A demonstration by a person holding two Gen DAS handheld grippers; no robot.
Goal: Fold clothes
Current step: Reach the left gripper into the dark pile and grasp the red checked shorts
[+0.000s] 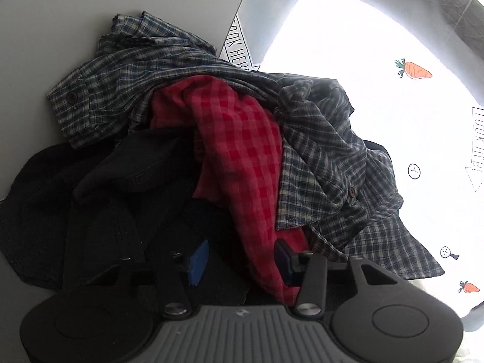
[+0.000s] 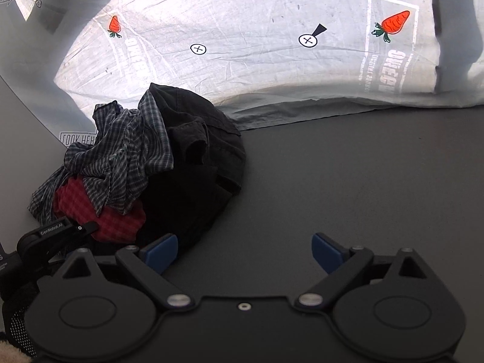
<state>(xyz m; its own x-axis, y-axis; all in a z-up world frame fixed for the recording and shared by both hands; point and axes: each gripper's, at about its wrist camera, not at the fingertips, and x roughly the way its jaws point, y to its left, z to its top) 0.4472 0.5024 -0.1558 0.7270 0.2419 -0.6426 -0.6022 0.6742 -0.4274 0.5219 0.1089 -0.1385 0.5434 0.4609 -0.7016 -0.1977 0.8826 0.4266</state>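
down at the heap, the left gripper (image 1: 239, 261) is seen with its 2 blue pads partly apart, and a fold of the red checked shirt (image 1: 242, 139) runs between them. whether the pads actually press on that cloth cannot be told; the right-hand pad lies against the red fabric, while the left-hand pad (image 1: 198, 261) sits over dark cloth with a gap to the red fold. ahead of the jaws the pile of clothes is bunched: the blue-grey plaid shirt (image 1: 127, 75) is draped over the top and down the right side of the red one, and black garments (image 1: 90, 205) are spread to the left of the jaws and beneath them.

the right gripper (image 2: 246, 252) is held with its jaws wide apart and nothing is caught between them; only the dark tabletop (image 2: 348, 181) is seen under it. the same pile lies ahead and to the left of this claw, its black edge just beside the left pad. beyond the pile a white printed cloth (image 2: 257, 60) with carrot pictures is spread at the far side. the left gripper's black arm is seen at the lower left, against the red shirt.
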